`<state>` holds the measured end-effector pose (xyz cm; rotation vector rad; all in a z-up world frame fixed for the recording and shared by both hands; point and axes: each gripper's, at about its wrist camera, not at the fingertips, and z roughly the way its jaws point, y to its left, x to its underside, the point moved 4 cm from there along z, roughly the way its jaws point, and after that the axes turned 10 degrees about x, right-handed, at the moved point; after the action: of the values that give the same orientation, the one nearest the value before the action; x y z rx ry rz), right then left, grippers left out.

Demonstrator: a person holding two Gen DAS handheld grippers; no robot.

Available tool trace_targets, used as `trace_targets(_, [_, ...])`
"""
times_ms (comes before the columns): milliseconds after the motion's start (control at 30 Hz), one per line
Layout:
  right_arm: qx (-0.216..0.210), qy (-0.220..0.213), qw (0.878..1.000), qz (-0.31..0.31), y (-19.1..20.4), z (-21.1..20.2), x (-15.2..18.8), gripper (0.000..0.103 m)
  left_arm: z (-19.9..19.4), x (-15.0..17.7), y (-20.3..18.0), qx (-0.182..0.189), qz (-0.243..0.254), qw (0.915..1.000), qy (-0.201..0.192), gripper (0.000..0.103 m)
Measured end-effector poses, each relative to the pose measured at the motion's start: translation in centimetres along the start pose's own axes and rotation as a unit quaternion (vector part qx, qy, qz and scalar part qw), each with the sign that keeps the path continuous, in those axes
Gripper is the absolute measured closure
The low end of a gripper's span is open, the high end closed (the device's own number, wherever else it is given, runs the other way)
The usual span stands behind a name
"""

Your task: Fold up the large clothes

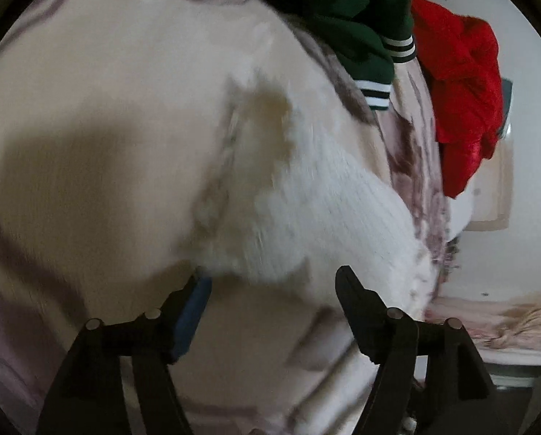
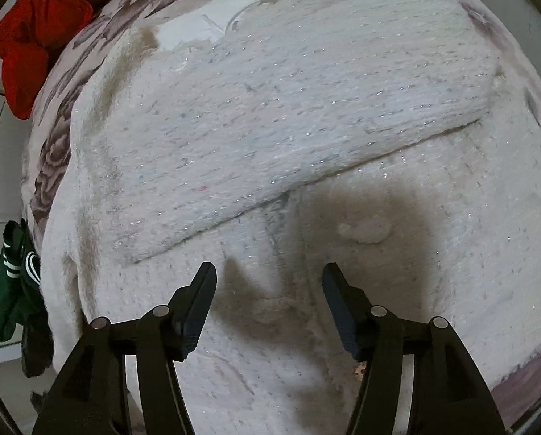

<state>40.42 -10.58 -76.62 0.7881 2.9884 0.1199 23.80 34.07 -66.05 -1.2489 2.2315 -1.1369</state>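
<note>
A white fuzzy knit sweater (image 2: pixel 306 116) with glittery threads lies spread on the bed, one sleeve (image 2: pixel 270 152) folded slantwise across its body. My right gripper (image 2: pixel 268 272) hovers over the sweater's front, pointing steeply down, open with nothing between its fingers; two pale buttons (image 2: pixel 364 230) lie just ahead. In the blurred left wrist view, a ribbed end of the sweater (image 1: pixel 306 217) reaches down toward my left gripper (image 1: pixel 270 282). That gripper's jaws stand wide apart, and the knit edge sits near the left fingertip (image 1: pixel 198 282) without being pinched.
The sweater rests on a pale bedspread (image 1: pixel 89 108) with a mauve floral print (image 2: pixel 49 156). A red garment (image 1: pixel 462 83) and a dark green garment with white stripes (image 1: pixel 343 11) lie at the bed's edge. Beyond the edge is a light floor (image 1: pixel 531 108).
</note>
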Motion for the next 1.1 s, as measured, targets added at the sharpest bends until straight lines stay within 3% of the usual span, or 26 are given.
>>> trace_targets(100, [0.0,0.0,1.0,-0.001,0.6,0.3,-0.7,0.039,2.0,0.9,-0.1,0.008,-0.013,0.9999,0.007,0.033])
trace_targets(167, [0.001,-0.002,1.0,-0.002,0.7,0.4,-0.7,0.039,3.6,0.4,0.0,0.007,-0.023,0.9997,-0.008,0.033])
trace_targets(233, [0.002,-0.002,1.0,-0.002,1.0,0.4,-1.1,0.039,4.6,-0.6,-0.1,-0.009,-0.034,0.9976,-0.059,0.035])
trace_targets(300, [0.007,-0.004,1.0,-0.01,1.4,0.3,-1.1,0.039,4.6,-1.3,-1.0,-0.002,-0.035,0.9937,-0.107,0.039])
trace_targets(333, [0.01,-0.005,1.0,-0.017,1.8,0.3,-1.0,0.039,3.9,-1.6,-2.2,0.002,-0.016,0.9892,-0.146,0.069])
trace_targets(367, [0.012,-0.006,1.0,-0.022,0.8,-0.1,-1.6,0.039,3.7,-1.8,-3.0,-0.006,0.0,0.9873,-0.159,0.091])
trace_targets(400, [0.018,-0.007,0.999,-0.029,1.1,-0.2,-1.6,0.039,3.6,-2.1,-4.2,-0.013,0.021,0.9862,-0.164,0.095])
trace_targets(500, [0.05,-0.015,0.998,-0.043,2.0,-0.3,-2.4,0.039,3.0,-2.2,-7.7,-0.012,0.075,0.9806,-0.18,0.095])
trace_targets(600, [0.108,-0.03,0.991,-0.07,1.5,-0.5,-4.0,0.039,2.9,-1.1,-13.1,-0.037,0.177,0.9675,-0.177,0.095])
trace_targets(700, [0.146,-0.062,0.982,-0.105,1.9,-1.4,-4.9,0.037,3.5,1.5,-19.5,-0.056,0.281,0.9438,-0.164,0.095])
trace_targets(733, [0.141,-0.065,0.982,-0.11,1.9,-1.7,-5.2,0.033,4.1,2.5,-21.6,-0.057,0.309,0.9365,-0.156,0.095])
trace_targets(867, [0.101,-0.06,0.987,-0.106,-0.4,-2.9,-6.3,0.031,7.8,7.9,-29.1,-0.034,0.384,0.916,-0.11,0.095])
trace_targets(967, [0.075,-0.054,0.992,-0.086,-3.7,-4.1,-7.6,0.031,12.9,13.8,-34.8,-0.009,0.435,0.8985,-0.057,0.096])
trace_targets(1100, [0.062,-0.052,0.996,-0.045,-10.6,-5.3,-9.9,0.031,21.6,23.4,-41.0,0.015,0.486,0.8723,0.048,0.096])
